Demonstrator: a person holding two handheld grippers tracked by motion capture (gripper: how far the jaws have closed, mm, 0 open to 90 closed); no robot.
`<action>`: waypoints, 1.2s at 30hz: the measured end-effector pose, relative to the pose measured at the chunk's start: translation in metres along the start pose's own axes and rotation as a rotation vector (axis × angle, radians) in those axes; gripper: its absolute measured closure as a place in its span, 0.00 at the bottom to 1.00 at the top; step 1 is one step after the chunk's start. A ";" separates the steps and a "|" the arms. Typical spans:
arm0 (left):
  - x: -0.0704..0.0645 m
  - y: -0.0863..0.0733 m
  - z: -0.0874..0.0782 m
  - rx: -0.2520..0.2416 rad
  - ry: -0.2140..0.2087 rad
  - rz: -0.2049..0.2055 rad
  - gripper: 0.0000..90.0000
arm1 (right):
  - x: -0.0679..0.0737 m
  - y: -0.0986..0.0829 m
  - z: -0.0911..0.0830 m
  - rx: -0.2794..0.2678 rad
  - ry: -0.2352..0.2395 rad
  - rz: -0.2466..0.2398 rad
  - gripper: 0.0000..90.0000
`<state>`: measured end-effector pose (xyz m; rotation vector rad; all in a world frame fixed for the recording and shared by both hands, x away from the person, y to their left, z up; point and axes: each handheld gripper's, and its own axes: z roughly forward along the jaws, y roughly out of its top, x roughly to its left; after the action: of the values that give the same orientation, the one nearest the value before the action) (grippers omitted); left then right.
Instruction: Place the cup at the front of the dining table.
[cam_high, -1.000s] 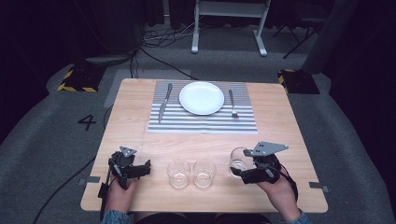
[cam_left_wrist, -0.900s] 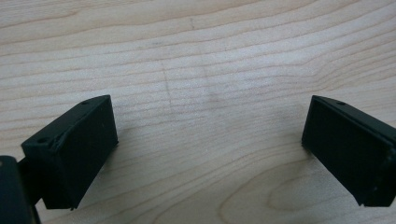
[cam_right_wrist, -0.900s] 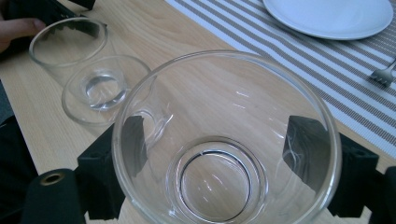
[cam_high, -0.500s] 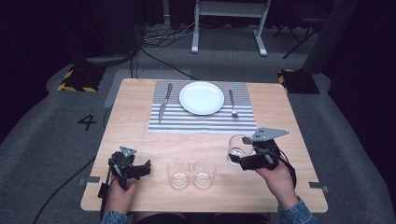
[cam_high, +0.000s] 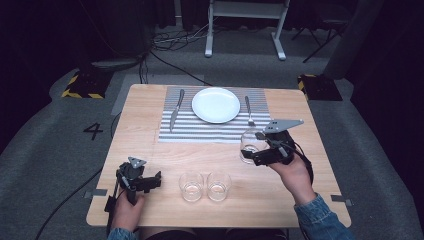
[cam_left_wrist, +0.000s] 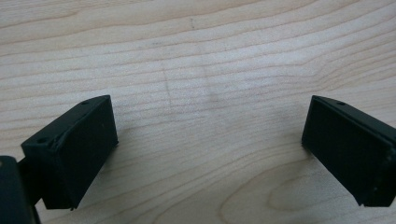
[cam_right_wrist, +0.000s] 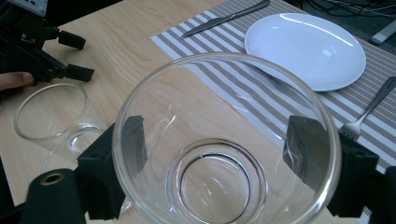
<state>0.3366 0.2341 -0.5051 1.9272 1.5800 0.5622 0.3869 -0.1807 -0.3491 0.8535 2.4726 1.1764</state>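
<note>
The right claw (cam_high: 251, 156) is clamped on a clear round drinking glass (cam_high: 251, 145), its two black jaws pressed to opposite sides of the wall, as the right gripper view shows with the clear round drinking glass (cam_right_wrist: 224, 154) between them; the glass sits at the right of the pale wooden desk (cam_high: 150, 150), just off the near right corner of the grey-and-white striped placemat (cam_high: 215, 131), and whether its base rests on the wood or hangs just above it I cannot tell; its axis runs about upright, mouth upward, tipped slightly toward the camera on the claw. The left claw (cam_high: 150, 182) is spread wide with nothing between its jaws, low over bare wood at the near left of the desk. Two more clear tumblers (cam_high: 191, 186) stand upright side by side near the front edge, between the two claws. On the placemat lie a round white plate (cam_high: 216, 105), a steel knife (cam_high: 176, 109) to its left and a steel fork (cam_high: 248, 111) to its right.
</note>
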 end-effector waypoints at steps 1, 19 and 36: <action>0.000 0.000 0.000 -0.001 0.005 0.001 0.04 | -0.001 0.002 0.001 0.001 -0.002 -0.007 0.21; 0.000 0.001 0.001 -0.003 0.005 -0.008 0.04 | -0.016 0.049 0.029 0.013 0.013 -0.019 0.21; 0.000 0.001 0.001 -0.004 0.008 -0.008 0.04 | -0.035 0.092 0.068 0.002 -0.040 -0.018 0.21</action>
<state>0.3379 0.2339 -0.5052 1.9171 1.5894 0.5697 0.4829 -0.1146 -0.3212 0.8449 2.4446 1.1402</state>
